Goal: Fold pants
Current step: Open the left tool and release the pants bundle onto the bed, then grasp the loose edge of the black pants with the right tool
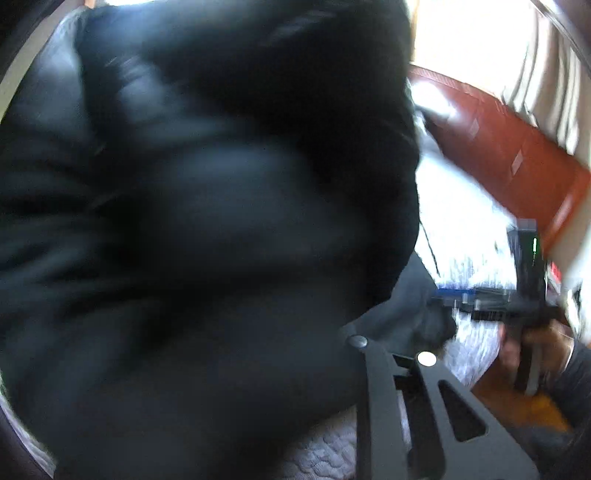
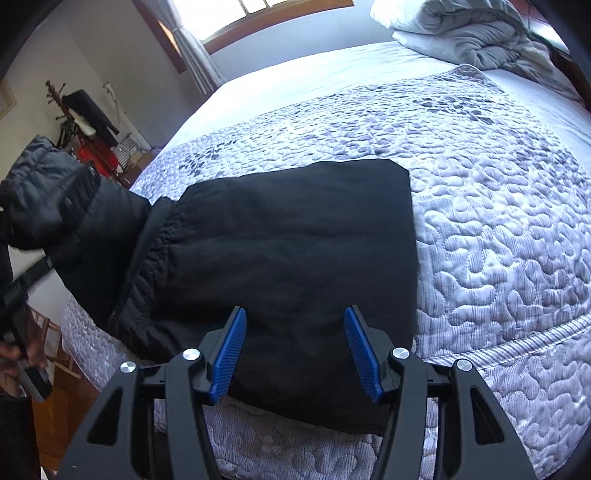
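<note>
The black pants (image 2: 288,240) lie folded on the quilted bed (image 2: 498,229), waistband end at the left. My right gripper (image 2: 295,350) is open, its blue pads (image 2: 229,354) just above the near edge of the pants, holding nothing. In the left wrist view the black fabric (image 1: 203,221) fills nearly the whole blurred frame and hides the left fingertips; only one black finger arm (image 1: 406,406) shows. In the right wrist view a bunched part of the pants (image 2: 51,195) is lifted off the bed's left edge, by the left hand.
A crumpled grey duvet (image 2: 461,33) lies at the bed's far right. A window with curtains (image 2: 207,44) is behind the bed. A coat stand and red items (image 2: 88,129) stand at the left. Wooden floor (image 2: 62,406) lies below the bed's left edge.
</note>
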Demonstrator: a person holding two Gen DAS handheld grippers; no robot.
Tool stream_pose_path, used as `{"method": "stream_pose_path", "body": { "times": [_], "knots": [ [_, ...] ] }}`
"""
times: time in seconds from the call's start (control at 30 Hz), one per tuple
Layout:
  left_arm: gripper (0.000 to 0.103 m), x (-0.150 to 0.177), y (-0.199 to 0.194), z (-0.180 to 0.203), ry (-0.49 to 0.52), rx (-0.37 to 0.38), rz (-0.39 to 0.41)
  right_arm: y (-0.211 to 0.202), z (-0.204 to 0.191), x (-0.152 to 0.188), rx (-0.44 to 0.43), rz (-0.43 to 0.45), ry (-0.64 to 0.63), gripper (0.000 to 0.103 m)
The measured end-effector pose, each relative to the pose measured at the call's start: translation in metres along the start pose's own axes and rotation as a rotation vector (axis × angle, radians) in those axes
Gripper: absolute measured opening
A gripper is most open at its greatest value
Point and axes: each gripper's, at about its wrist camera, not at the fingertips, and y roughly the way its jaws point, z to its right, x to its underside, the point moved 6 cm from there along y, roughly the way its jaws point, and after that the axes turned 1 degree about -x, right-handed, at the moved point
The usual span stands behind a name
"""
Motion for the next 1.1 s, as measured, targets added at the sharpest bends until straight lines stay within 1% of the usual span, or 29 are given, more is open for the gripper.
{"method": "stream_pose_path", "body": {
  "times": [0.03, 0.07, 0.13, 0.17, 0.23, 0.27, 0.3, 0.33, 0.37, 0.4, 0.43, 0.47, 0.5, 0.53, 0.6, 0.63, 0.67, 0.73, 0.77, 0.83, 0.87, 0.9, 0.93, 1.0, 1.07, 1.1],
  "knots": [
    [0.023, 0.001, 0.005, 0.004, 0.019, 0.004, -0.021, 0.0, 0.001, 0.0, -0.001, 0.001, 0.004, 0.056],
    [0.028, 0.003, 0.012, 0.01, 0.043, 0.012, -0.052, 0.0, 0.003, -0.001, -0.003, 0.003, 0.009, 0.056],
    [0.031, 0.008, 0.021, 0.02, 0.079, 0.037, -0.102, -0.001, 0.005, -0.002, -0.005, 0.005, 0.019, 0.056],
    [0.033, 0.01, 0.024, 0.022, 0.086, 0.046, -0.117, -0.002, 0.006, -0.002, -0.007, 0.007, 0.024, 0.056],
    [0.034, 0.014, 0.031, 0.026, 0.091, 0.06, -0.145, -0.003, 0.008, -0.005, -0.012, 0.012, 0.038, 0.057],
    [0.036, 0.015, 0.032, 0.028, 0.095, 0.063, -0.15, -0.005, 0.009, -0.008, -0.019, 0.017, 0.05, 0.059],
    [0.037, 0.017, 0.03, 0.03, 0.095, 0.073, -0.145, -0.007, 0.009, -0.012, -0.036, 0.028, 0.063, 0.063],
    [0.039, 0.014, 0.027, 0.032, 0.084, 0.099, -0.125, -0.009, 0.009, -0.015, -0.05, 0.041, 0.077, 0.064],
    [0.045, 0.015, 0.024, 0.032, 0.07, 0.117, -0.108, -0.012, 0.01, -0.019, -0.071, 0.051, 0.096, 0.066],
    [0.053, 0.014, 0.016, 0.031, 0.033, 0.141, -0.074, -0.013, 0.01, -0.022, -0.092, 0.056, 0.115, 0.07],
    [0.073, 0.011, 0.011, 0.029, 0.003, 0.148, -0.044, -0.014, 0.01, -0.025, -0.114, 0.061, 0.138, 0.075],
    [0.089, 0.015, 0.0, 0.034, -0.023, 0.145, -0.009, -0.016, 0.01, -0.029, -0.145, 0.067, 0.164, 0.077],
    [0.091, 0.025, -0.016, 0.045, -0.041, 0.142, 0.017, -0.017, 0.01, -0.032, -0.189, 0.07, 0.193, 0.081],
    [0.092, 0.027, -0.025, 0.046, -0.066, 0.144, 0.044, -0.016, 0.01, -0.035, -0.222, 0.069, 0.216, 0.084],
    [0.096, 0.034, -0.024, 0.045, -0.127, 0.146, 0.072, -0.011, 0.008, -0.038, -0.295, 0.047, 0.281, 0.085],
    [0.1, 0.037, -0.023, 0.036, -0.168, 0.125, 0.08, -0.008, 0.007, -0.039, -0.318, 0.037, 0.296, 0.086],
    [0.1, 0.041, -0.025, 0.022, -0.227, 0.088, 0.092, -0.003, 0.004, -0.04, -0.355, 0.022, 0.317, 0.086],
    [0.1, 0.042, -0.033, -0.001, -0.319, 0.052, 0.1, 0.006, 0.0, -0.04, -0.398, -0.003, 0.349, 0.086],
    [0.1, 0.046, -0.034, -0.013, -0.382, 0.033, 0.104, 0.011, -0.003, -0.039, -0.415, -0.018, 0.363, 0.086],
    [0.1, 0.057, -0.033, -0.04, -0.509, -0.046, 0.097, 0.022, -0.008, -0.036, -0.427, -0.044, 0.378, 0.086],
    [0.1, 0.061, -0.033, -0.049, -0.547, -0.077, 0.091, 0.028, -0.01, -0.035, -0.43, -0.058, 0.386, 0.086],
    [0.1, 0.068, -0.032, -0.061, -0.596, -0.128, 0.077, 0.033, -0.011, -0.034, -0.438, -0.069, 0.397, 0.086],
    [0.1, 0.07, -0.044, -0.076, -0.623, -0.157, 0.07, 0.036, -0.012, -0.032, -0.446, -0.072, 0.41, 0.086],
    [0.1, 0.077, -0.044, -0.094, -0.656, -0.239, 0.041, 0.043, -0.015, -0.032, -0.473, -0.07, 0.438, 0.086],
    [0.1, 0.077, -0.049, -0.106, -0.643, -0.307, 0.016, 0.051, -0.021, -0.035, -0.487, -0.073, 0.435, 0.086],
    [0.1, 0.077, -0.053, -0.108, -0.633, -0.324, 0.013, 0.054, -0.025, -0.037, -0.491, -0.075, 0.432, 0.086]
  ]
}}
